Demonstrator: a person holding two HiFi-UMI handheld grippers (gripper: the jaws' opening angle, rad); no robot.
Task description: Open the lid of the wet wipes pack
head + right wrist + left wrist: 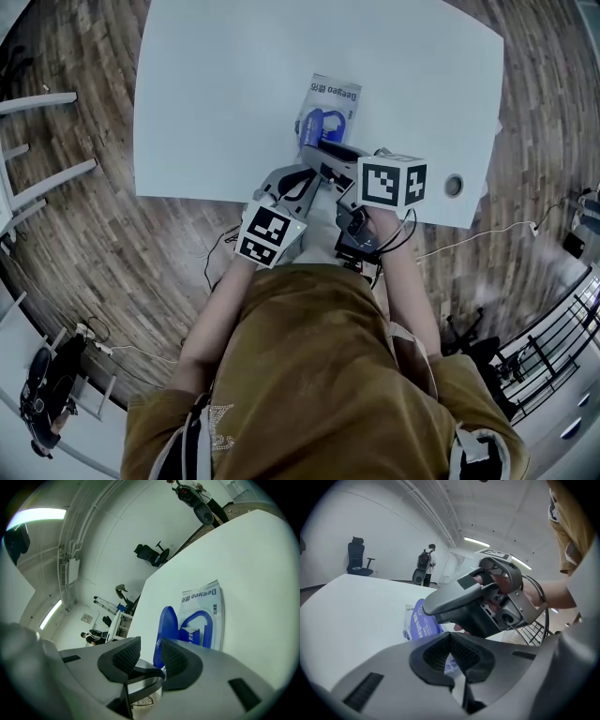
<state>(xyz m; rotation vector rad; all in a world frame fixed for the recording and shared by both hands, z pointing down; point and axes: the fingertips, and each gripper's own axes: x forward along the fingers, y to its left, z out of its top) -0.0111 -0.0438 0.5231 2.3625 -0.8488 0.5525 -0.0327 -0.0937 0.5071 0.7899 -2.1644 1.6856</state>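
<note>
A white soft wet wipes pack with blue print (334, 99) lies flat near the front edge of the white table (225, 94). Its blue oval plastic lid (167, 629) stands raised on its hinge, and the opening beside it is uncovered. The right gripper (146, 656) hangs just before the lid with its fingers a little apart and nothing between them. The left gripper (452, 660) has its fingers drawn close, and they seem to pinch the pack's near edge, though that view is cramped.
</note>
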